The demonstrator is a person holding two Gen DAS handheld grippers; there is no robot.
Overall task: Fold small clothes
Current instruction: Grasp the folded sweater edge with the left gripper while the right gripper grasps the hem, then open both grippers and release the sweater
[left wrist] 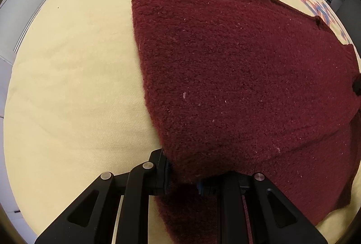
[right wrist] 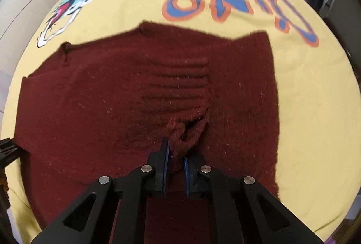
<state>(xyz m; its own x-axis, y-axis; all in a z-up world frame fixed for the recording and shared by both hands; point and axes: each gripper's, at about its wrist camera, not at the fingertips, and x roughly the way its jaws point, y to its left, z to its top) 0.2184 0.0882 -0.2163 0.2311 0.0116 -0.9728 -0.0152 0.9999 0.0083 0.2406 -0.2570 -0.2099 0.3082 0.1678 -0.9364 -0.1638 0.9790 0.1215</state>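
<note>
In the left wrist view, your left gripper (left wrist: pixel 183 173) pinches the maroon sweater (left wrist: pixel 237 77), which fills centre and right over the yellow sheet (left wrist: pixel 74 86). In the right wrist view, your right gripper (right wrist: pixel 176 167) clamps a bunched sweater fold at lower centre.

The sweater (left wrist: pixel 237 77) is made of dark red knitted wool-like cloth; its surface is fuzzy and matt, flecked with pale lint, and a ribbed band (right wrist: pixel 180 84) is knitted into it. The sheet (left wrist: pixel 74 86) beneath is yellow woven cloth, smooth and matt, with flat printed graphics (right wrist: pixel 239 5) in blue, orange and white. The left gripper (left wrist: pixel 182 174) and right gripper (right wrist: pixel 177 167) are built of black plastic with a smooth, slightly satin finish. Round pins of bright metal are set into the linkages. Blue pads (right wrist: pixel 166 153), matt in finish, line the fingers.
</note>
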